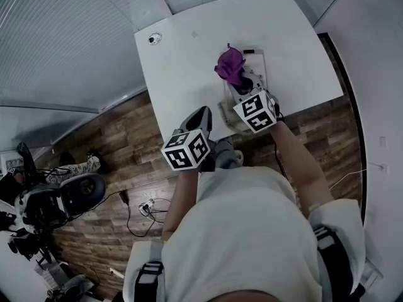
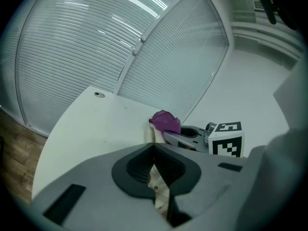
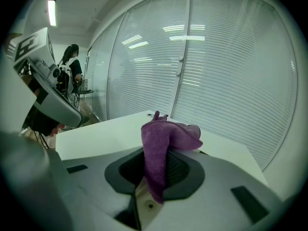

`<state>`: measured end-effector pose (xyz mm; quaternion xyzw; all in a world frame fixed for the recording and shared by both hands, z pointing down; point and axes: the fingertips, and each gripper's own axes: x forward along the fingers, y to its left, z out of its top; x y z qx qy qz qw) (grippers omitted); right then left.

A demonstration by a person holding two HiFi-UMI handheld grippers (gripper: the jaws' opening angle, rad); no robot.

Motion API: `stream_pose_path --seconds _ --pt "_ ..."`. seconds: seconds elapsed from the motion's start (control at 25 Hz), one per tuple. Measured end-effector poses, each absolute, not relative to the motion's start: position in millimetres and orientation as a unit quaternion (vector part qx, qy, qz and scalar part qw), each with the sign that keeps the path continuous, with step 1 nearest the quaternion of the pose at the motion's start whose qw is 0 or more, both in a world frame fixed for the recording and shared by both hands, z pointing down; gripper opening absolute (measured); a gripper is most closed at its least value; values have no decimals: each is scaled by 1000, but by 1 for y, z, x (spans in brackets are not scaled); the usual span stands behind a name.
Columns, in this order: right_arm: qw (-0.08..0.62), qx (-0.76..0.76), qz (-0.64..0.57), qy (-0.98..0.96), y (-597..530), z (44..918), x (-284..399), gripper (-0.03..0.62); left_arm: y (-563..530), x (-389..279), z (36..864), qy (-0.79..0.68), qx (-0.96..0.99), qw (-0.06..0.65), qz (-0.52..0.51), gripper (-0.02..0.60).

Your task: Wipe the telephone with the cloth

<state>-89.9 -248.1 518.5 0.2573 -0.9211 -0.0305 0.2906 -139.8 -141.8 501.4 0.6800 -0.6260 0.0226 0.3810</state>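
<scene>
Seen steeply from above, a person stands at a white worktop (image 1: pixel 189 55) with a claw in each hand. The right claw (image 1: pixel 238 83) is clamped on a bunched purple cloth (image 1: pixel 230 65), which sticks up and forward past the jaw tips. In the right gripper view, a beige telephone (image 3: pixel 149 203) shows through the gap under the jaws, its star key visible, so the cloth hangs directly over the phone near the worktop's right edge. Whether the cloth is pressing on the phone's surface cannot be told.

The left claw (image 1: pixel 203 113) sits just beside the right one, closer to the person, with its jaws closed together and gripping nothing. A little of the beige phone body shows beneath them.

Judging by this, the cloth is picked up and brought to the telephone, and the wiping looks barely begun or mid-stroke. No view shows how much of the phone has been covered, so most of the wiping probably remains.
</scene>
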Motion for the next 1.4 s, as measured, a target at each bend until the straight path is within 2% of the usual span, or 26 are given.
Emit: stream_pose_path --seconds 1.4 --pt "319 244 -5 -916 -184 550 -67 86 -107 -124 501 -617 689 379 27 20"
